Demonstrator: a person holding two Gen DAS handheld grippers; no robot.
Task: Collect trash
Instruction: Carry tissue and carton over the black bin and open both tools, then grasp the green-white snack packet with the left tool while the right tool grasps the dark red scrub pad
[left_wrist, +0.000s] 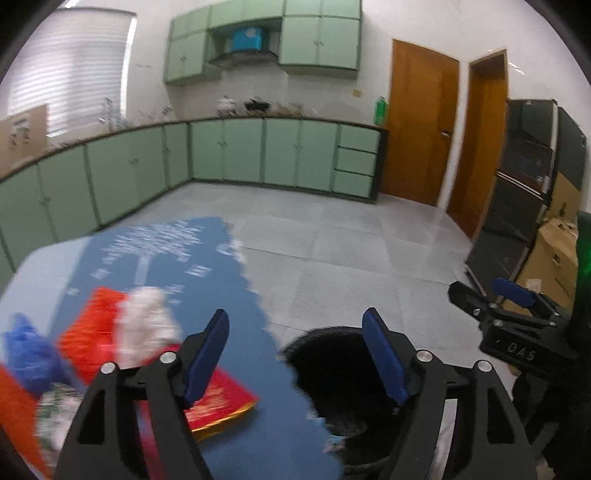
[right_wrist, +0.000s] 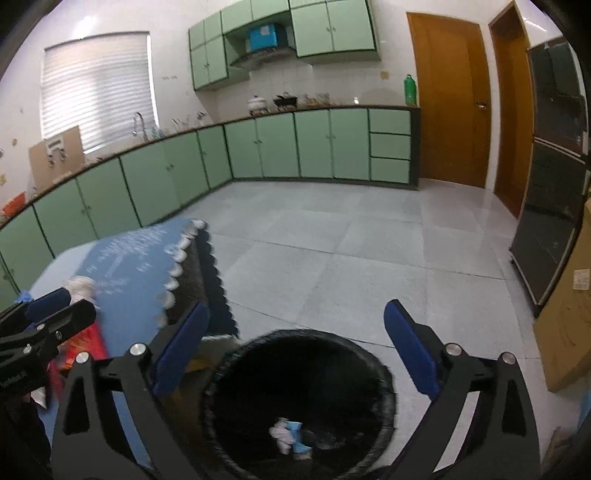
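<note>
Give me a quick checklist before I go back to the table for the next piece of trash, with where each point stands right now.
1. Right hand-held gripper empty: ok, its jaws stand wide with nothing between them.
2. Left hand-held gripper empty: ok, open and holding nothing.
3. Black bin within reach: ok, it sits on the floor beside the table, right below the right hand-held gripper.
4. Dropped trash landed inside: ok, a white and blue scrap lies at the bottom.
5. Trash left on the blue tablecloth: not ok, a white crumpled wad, a blue bag and red packaging remain.
6. Which piece is easiest to grab: cannot tell, that pile is blurred.
</note>
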